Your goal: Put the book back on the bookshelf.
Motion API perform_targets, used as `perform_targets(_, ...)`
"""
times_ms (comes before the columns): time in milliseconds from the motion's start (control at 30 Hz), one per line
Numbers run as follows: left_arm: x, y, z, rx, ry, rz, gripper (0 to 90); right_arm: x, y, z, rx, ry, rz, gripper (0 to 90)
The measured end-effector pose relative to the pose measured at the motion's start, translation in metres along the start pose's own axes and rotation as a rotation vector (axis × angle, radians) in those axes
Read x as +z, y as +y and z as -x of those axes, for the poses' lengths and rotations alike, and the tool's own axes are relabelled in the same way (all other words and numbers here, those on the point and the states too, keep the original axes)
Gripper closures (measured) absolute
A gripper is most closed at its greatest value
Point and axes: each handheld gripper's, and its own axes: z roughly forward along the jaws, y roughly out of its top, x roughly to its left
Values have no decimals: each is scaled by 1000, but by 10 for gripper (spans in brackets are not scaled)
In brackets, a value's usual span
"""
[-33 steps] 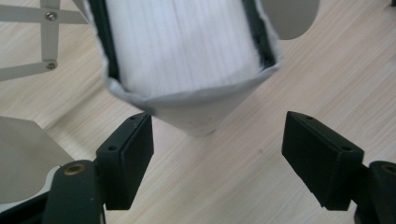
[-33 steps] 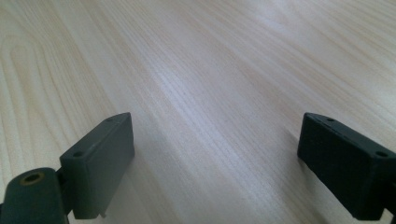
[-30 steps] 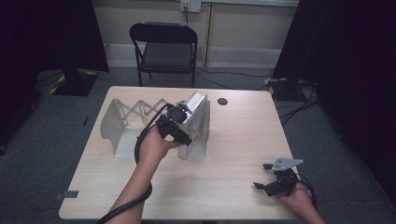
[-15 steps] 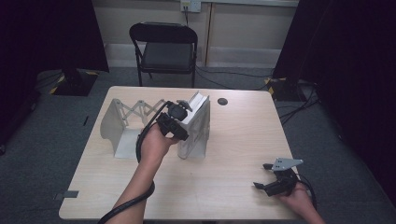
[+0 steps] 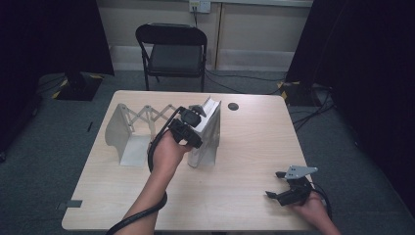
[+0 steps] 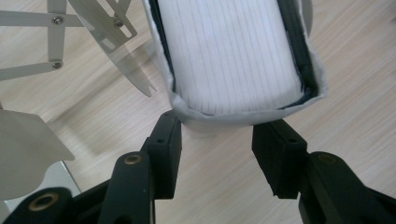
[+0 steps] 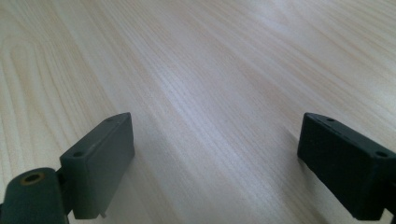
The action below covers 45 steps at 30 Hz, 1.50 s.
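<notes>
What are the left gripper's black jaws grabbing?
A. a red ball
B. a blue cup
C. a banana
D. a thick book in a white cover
D: in the left gripper view, the left gripper has jaws that have just been closing and press on the end of the thick book in a white cover.

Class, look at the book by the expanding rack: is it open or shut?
Shut. The book shows its pages packed tight between both covers, standing upright against the rack.

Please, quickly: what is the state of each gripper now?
Left gripper: jaws have just closed, shut on the book.
Right gripper: open, holding nothing.
</notes>
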Motion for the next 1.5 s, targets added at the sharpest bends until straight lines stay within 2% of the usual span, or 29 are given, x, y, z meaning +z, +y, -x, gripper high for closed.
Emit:
perform_targets(233, 0, 5, 4, -54, -11, -7, 539, 0, 0, 0, 0, 0, 0, 102)
perform_targets(367, 0, 8, 8, -51, -7, -21, 538, 0, 0, 0, 0, 0, 0, 102)
perform_targets(467, 0, 8, 11, -48, -19, -16, 532, 0, 0, 0, 0, 0, 0, 102)
perform_targets(500, 1, 8, 12, -58, -24, -14, 531, 0, 0, 0, 0, 0, 0, 102)
perform_targets(533, 1, 8, 12, -50, -32, -23, 530, 0, 0, 0, 0, 0, 0, 102)
perform_targets(733, -2, 7, 13, -67, -51, -22, 535, 0, 0, 0, 0, 0, 0, 102)
perform_targets(767, -4, 7, 13, -76, -66, -1, 544, 0, 0, 0, 0, 0, 0, 102)
perform_targets(800, -7, 8, 11, -64, -89, 15, 573, 0, 0, 0, 1, 0, -1, 102)
perform_targets(833, -12, 8, 12, -73, -108, 46, 624, 0, 0, 0, 1, -1, -1, 102)
perform_targets(867, -17, 10, 13, -77, -98, 69, 654, 0, 0, 0, 1, -1, -1, 102)
perform_targets(900, -22, 13, 14, -62, -75, 58, 652, 0, 0, 0, 1, 0, -1, 102)
perform_targets(933, -23, 14, 14, -56, -83, 41, 631, 0, 0, 0, 0, -1, -1, 102)
perform_targets(967, -23, 14, 15, -51, -72, 28, 620, 0, 0, 0, 0, -1, -1, 102)
perform_targets(1000, -22, 14, 17, -45, -48, 9, 611, 0, 0, 0, 1, -1, -1, 102)
perform_targets(1067, -19, 11, 16, -23, -47, -7, 591, 0, 0, 0, 0, -1, -2, 102)
perform_targets(1233, -11, 4, 14, -21, -48, -17, 564, 0, 0, 0, 1, -1, -2, 102)
perform_targets(1433, -10, 5, 19, 44, -22, -50, 550, 0, 0, 0, 1, -1, 0, 102)
perform_targets(1500, -9, 4, 20, 52, -18, -57, 526, 0, 0, 0, 0, -1, -2, 102)
